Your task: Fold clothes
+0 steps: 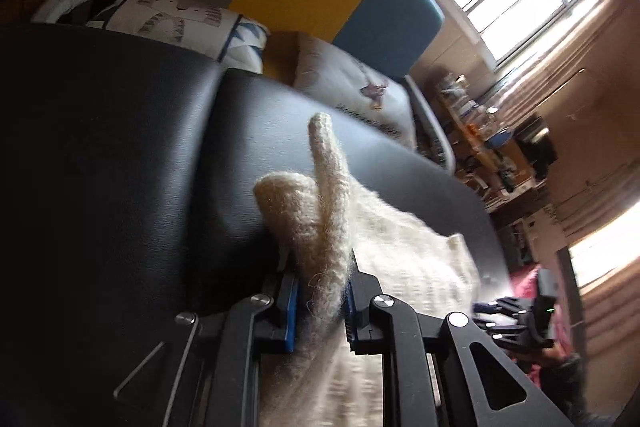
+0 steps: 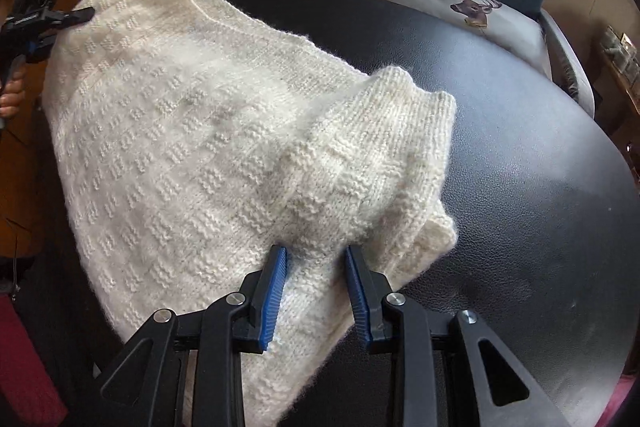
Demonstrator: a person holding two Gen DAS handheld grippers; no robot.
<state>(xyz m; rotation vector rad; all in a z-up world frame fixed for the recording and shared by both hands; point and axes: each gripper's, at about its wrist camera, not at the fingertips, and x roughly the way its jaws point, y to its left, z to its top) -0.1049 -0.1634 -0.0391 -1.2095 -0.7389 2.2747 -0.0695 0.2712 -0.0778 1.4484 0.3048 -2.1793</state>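
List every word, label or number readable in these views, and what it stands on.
None can be read.
Pillow: a dark line of print along its edge, too blurred.
Left tongs' body: pale lettering, too small.
Deer pillow: picture only, no words.

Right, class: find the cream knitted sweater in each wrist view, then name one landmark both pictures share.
Left wrist view: the cream knitted sweater rises from bottom centre, pinched in the left gripper.
Right wrist view: it fills left and centre, a fold clamped in the right gripper.
Shared landmark: the deer-print cushion beyond the black padded surface.
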